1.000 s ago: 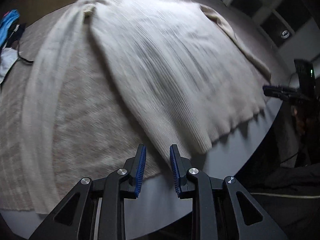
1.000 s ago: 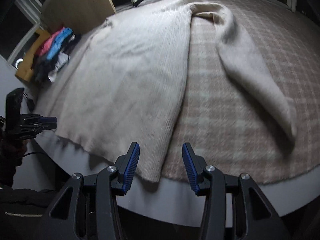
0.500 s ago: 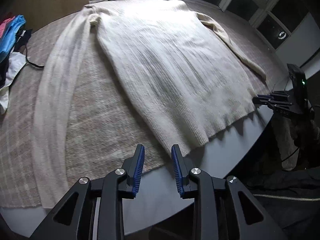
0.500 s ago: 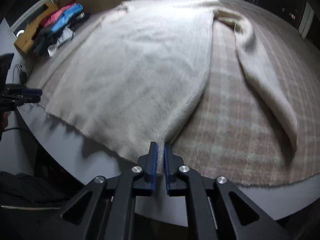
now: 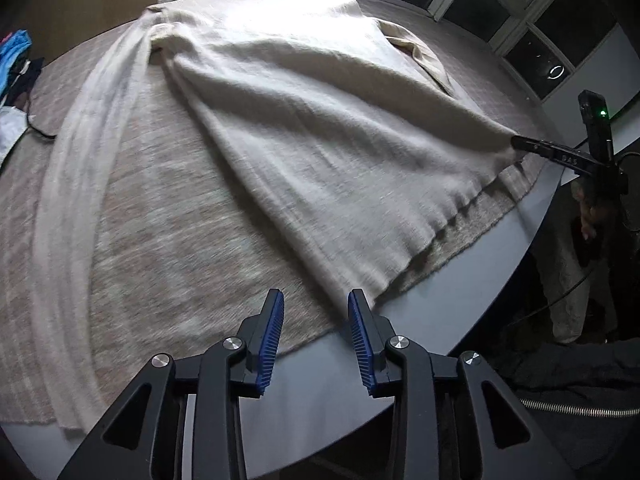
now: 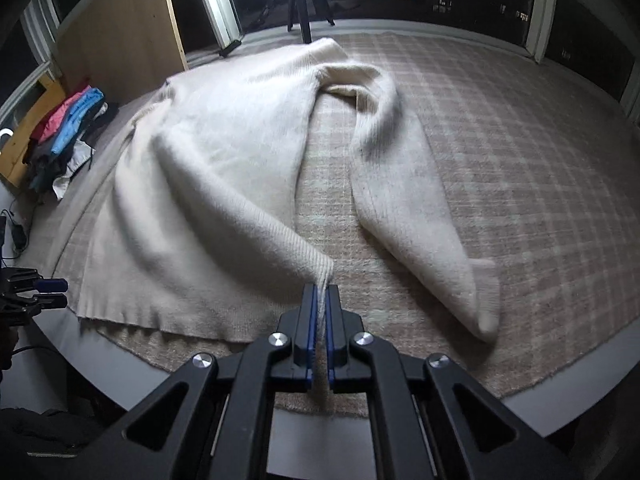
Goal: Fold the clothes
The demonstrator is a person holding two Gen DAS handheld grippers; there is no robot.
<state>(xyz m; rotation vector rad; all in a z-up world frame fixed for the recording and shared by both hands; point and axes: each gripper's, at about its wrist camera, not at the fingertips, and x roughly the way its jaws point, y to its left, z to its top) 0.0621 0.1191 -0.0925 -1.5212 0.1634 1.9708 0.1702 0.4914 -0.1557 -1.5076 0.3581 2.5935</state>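
Note:
A cream knit sweater [image 5: 320, 120] lies spread on a plaid blanket [image 5: 160, 220]. My left gripper [image 5: 316, 300] hovers over the blanket's near edge. Its jaws are opening and nothing is pinched between them. The sweater's near hem corner lies just by its right fingertip [image 5: 354, 300]. My right gripper [image 6: 320, 292] is shut on the other hem corner and holds it raised, so the sweater [image 6: 224, 168] rises in a ridge. From the left wrist view that right gripper [image 5: 520, 144] shows at the far right. The left gripper [image 6: 52, 292] appears at the right wrist view's left edge.
The blanket [image 6: 520, 160] covers a grey round-edged table [image 5: 460, 320]. One sleeve [image 6: 420, 220] lies loose to the right, the other sleeve [image 5: 80, 160] along the left. A pile of coloured clothes [image 6: 68, 128] sits by a wooden panel [image 6: 116, 40]. A tripod [image 6: 304, 8] stands behind.
My right gripper shut on the sweater's hem corner and lifted it, pulling that side up off the blanket. The left gripper's jaws widened a little and it stayed near the other corner.

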